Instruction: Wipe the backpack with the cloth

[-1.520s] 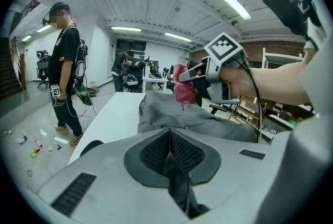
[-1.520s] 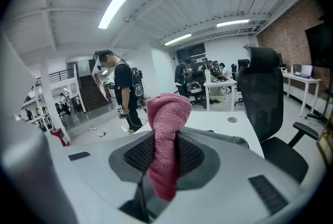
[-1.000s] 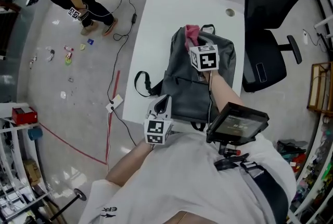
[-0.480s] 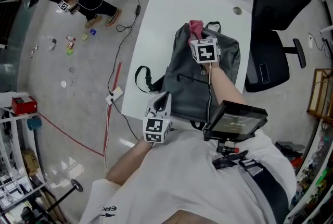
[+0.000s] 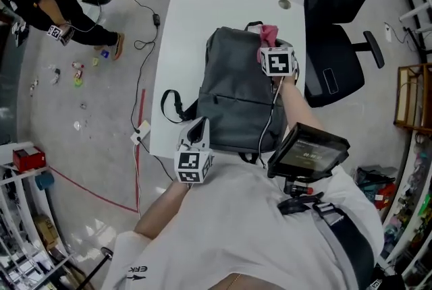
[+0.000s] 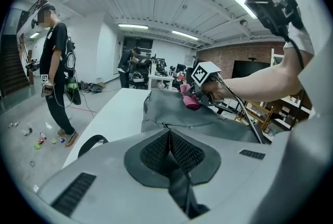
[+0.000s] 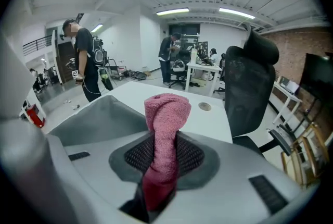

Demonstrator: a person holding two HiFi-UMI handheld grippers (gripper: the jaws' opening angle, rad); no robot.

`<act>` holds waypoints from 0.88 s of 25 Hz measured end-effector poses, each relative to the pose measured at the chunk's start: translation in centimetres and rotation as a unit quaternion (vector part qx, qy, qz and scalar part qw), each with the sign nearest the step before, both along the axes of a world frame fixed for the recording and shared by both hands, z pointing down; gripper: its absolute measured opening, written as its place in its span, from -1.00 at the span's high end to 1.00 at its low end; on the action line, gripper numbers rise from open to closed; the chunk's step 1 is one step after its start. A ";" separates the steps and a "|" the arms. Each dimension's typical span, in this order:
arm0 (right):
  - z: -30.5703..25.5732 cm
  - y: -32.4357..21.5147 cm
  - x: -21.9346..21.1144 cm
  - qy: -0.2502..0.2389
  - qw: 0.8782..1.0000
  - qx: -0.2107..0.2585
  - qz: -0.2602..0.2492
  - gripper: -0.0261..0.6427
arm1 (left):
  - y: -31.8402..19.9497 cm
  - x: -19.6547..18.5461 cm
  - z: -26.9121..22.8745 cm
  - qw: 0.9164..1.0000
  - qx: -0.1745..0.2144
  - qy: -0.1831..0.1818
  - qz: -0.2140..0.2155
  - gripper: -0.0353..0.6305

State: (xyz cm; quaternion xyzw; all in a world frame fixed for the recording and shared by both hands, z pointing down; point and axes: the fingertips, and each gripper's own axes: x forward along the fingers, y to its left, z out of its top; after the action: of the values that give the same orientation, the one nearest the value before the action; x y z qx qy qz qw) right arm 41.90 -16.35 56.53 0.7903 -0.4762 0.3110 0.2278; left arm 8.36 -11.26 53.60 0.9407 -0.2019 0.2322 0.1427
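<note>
Press pink cloth (image 5: pixel 268 32), clamped in right gripper (image 5: pixel 271 44), flat onto backpack (image 5: pixel 233 93) beneath jaws, sweep toward left gripper (image 5: pixel 198 130), pinched shut on apparent strap (image 6: pixel 179 194).

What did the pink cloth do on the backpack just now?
The right hand-held gripper, shut on the pink cloth, slid it across the top end of the backpack toward the side by the black chair. Nothing was picked up or let go. The left hand-held gripper stayed at the backpack's near corner, jaws together, and the backpack stayed on the white table.
</note>
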 end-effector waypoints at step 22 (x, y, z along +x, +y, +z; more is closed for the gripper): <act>-2.2 -2.6 -4.4 -0.036 0.998 0.033 -0.038 0.62 | -0.2 -0.1 -0.1 1.000 0.005 0.006 -0.010 0.88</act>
State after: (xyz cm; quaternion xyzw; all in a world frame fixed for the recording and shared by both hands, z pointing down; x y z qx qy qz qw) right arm 37.54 -18.98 54.35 0.7669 -0.5241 0.3145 0.1955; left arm 8.28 -11.43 53.45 0.9409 -0.2114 0.2239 0.1412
